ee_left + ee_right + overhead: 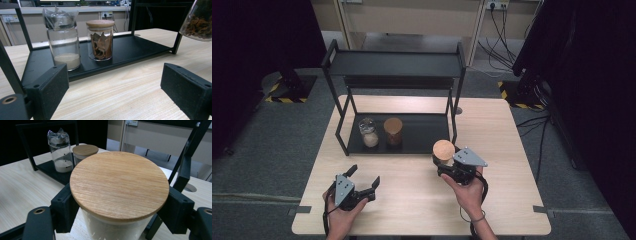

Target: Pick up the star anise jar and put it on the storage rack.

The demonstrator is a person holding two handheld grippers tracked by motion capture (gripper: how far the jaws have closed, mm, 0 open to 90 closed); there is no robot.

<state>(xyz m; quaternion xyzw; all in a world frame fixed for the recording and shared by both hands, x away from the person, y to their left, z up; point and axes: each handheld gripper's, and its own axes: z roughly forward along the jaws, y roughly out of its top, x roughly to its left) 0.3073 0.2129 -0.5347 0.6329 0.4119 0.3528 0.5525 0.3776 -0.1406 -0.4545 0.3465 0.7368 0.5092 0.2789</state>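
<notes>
Fingers of the right gripper (446, 166) pinch a wooden-lidded jar (119, 185) just off the tabletop (412, 200), probably, beside the black shelf (412, 135). Left gripper (363, 180) fingers stand spread, holding nothing.

Lab: black curtains (257, 45), trailing cables (499, 35), hazard-taped stands (287, 90).

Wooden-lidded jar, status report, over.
Right hand-held gripper shut on wooden-lidded jar. Left hand-held gripper open, empty. Shelf post close by jar.

No text, label, brand, number or sign can be read anywhere.
</notes>
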